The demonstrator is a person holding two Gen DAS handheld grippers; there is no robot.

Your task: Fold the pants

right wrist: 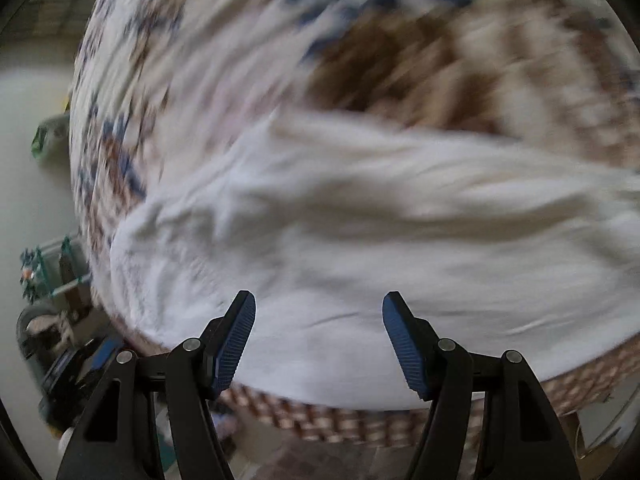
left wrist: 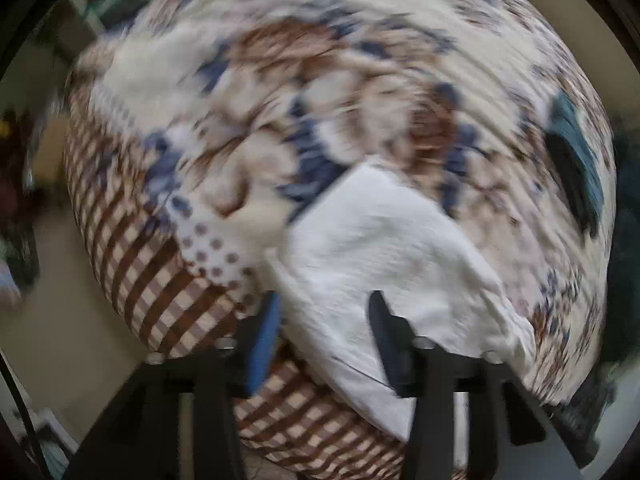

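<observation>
Both views motion-blurred, detail limited. Landmark = bed [left wrist: 132,280] with patterned bedspread (brown check border, blue/brown florals on cream).

White pants [left wrist: 380,248] lie on the bedspread at the bed's near edge, bunched and wrinkled. In the left wrist view they run diagonally from mid-bed toward the near edge, one end draping over the check border. In the right wrist view the pants [right wrist: 360,240] spread wide across the near part of the bed, fabric reaching the check border at the bed's edge.

Left gripper [left wrist: 324,340]: jaws spread apart, fabric sits between and over the fingers, but nothing is pinched. Released.

Right gripper [right wrist: 319,340]: jaws wide apart, above the pants at the bed's near edge, blue ribbed pads [right wrist: 236,344] visible, no cloth clamped. Released.

A dark teal garment [left wrist: 576,160] lies on the bedspread at the bed's right side, well apart from the pants. Clutter on the floor off the bed's left side in the right wrist view, too blurred to identify.
</observation>
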